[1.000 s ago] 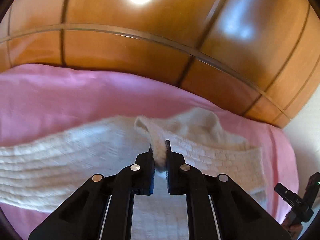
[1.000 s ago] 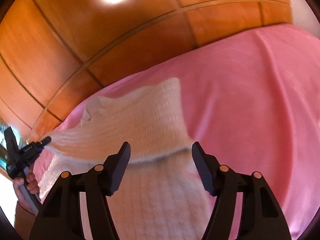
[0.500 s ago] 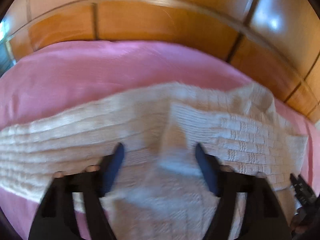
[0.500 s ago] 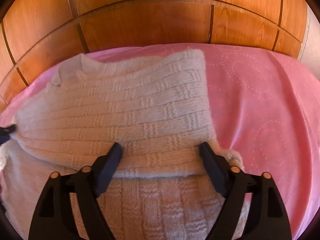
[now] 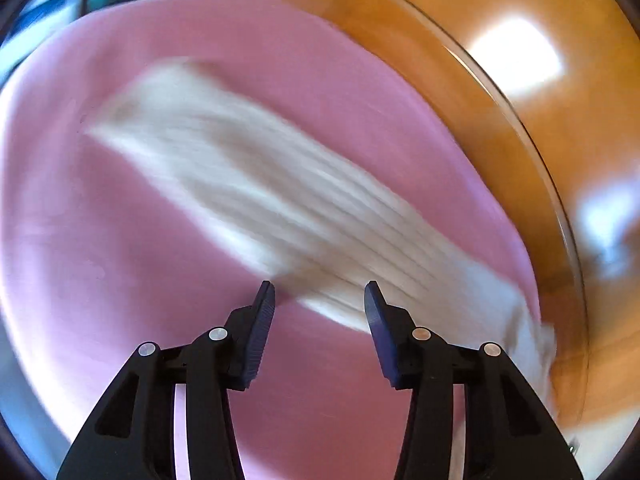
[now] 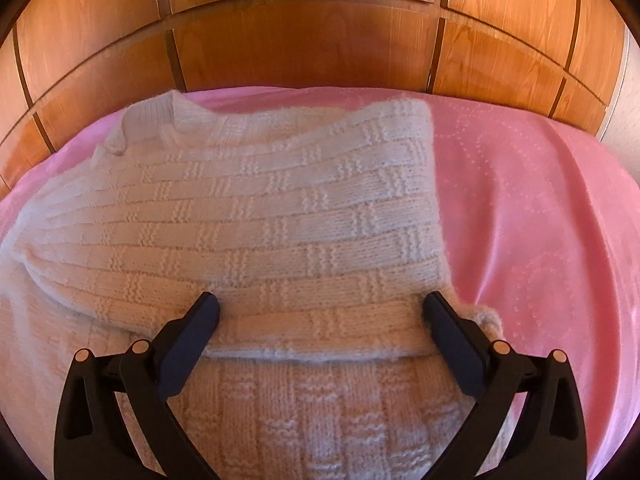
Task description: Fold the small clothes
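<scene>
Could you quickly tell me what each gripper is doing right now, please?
Left gripper: jaws closing, nothing between them.
Right gripper: jaws opening wide over the white knitted sweater, gripping nothing.

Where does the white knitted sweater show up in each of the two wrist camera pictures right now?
Left wrist view: the sweater is a blurred white band running from upper left to lower right across the pink bedcover, ahead of the fingers.
Right wrist view: the sweater fills the centre and left, one part folded over the rest, its folded edge between the fingers.
Shared landmark: the wooden panelled wall behind the bed, seen at upper right in the left view.
</scene>
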### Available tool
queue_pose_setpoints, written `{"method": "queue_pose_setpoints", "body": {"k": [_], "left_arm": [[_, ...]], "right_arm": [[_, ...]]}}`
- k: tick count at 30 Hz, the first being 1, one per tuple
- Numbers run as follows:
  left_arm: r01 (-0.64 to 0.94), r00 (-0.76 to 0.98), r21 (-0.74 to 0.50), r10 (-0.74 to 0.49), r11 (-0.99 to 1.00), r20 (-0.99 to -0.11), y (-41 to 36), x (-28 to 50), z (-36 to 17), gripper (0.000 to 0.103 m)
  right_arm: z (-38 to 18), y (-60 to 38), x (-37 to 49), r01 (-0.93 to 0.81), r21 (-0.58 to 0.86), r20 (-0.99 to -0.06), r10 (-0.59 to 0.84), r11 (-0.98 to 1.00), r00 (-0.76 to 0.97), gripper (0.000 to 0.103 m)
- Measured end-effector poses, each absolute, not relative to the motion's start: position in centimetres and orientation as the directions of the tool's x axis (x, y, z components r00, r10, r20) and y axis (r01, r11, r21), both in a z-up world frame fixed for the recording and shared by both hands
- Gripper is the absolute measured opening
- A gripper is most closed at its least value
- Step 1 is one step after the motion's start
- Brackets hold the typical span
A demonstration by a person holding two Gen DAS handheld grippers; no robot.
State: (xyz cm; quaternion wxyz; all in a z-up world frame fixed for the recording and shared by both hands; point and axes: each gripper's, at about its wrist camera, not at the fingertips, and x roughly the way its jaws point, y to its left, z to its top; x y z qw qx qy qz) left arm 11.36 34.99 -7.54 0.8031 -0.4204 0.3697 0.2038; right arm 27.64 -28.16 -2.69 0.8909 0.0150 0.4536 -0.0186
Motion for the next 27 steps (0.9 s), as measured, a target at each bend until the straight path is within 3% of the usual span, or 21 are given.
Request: {"method": "queue_pose_setpoints", "body": {"k": [4, 10, 12, 13, 15, 22, 27], "left_arm": [[-0.706, 0.667, -0.59, 0.088, 0.393, -0.74, 40.8, 8.0, -8.1, 0.046], [-0.733, 0.647, -0.562, 0.139, 0.383, -0.75, 43.8, 8.7, -8.4, 0.046], [-0.74, 0.631, -0.535, 0.146, 0.408, -0.762, 43.4, 10.1, -8.6, 0.028], [-0.738, 0.627, -0.527, 0.14, 0.421, -0.766, 43.8, 10.0, -8.6, 0.01], [-0.723, 0.638, -0.534, 0.127, 0.438, -0.76, 44.2, 10.6, -8.1, 0.006], [-0.491, 0.784, -0.576, 0.042, 0.653, -0.62, 36.5, 14.2, -1.8, 0.005], [-0.263, 0.821, -0.577, -0.134, 0.773, -0.554, 26.3, 18.0, 1.0, 0.005]], "right_arm": [[-2.6, -27.8, 27.3, 0.05, -0.017, -0.806, -0.043, 0.999, 0.59, 0.101], [-2.6, -27.1, 27.0, 0.052, -0.043, -0.803, -0.066, 0.998, 0.592, 0.101], [-2.6, -27.0, 26.9, 0.051, -0.049, -0.801, -0.07, 0.997, 0.594, 0.101], [-2.6, -26.9, 26.8, 0.052, -0.051, -0.801, -0.072, 0.997, 0.594, 0.101], [-2.7, -26.6, 26.6, 0.053, -0.06, -0.8, -0.08, 0.997, 0.595, 0.101], [-2.7, -26.0, 26.1, 0.057, -0.075, -0.798, -0.094, 0.996, 0.596, 0.101], [-2.6, -26.2, 26.0, 0.058, -0.061, -0.798, -0.083, 0.996, 0.596, 0.101]]}}
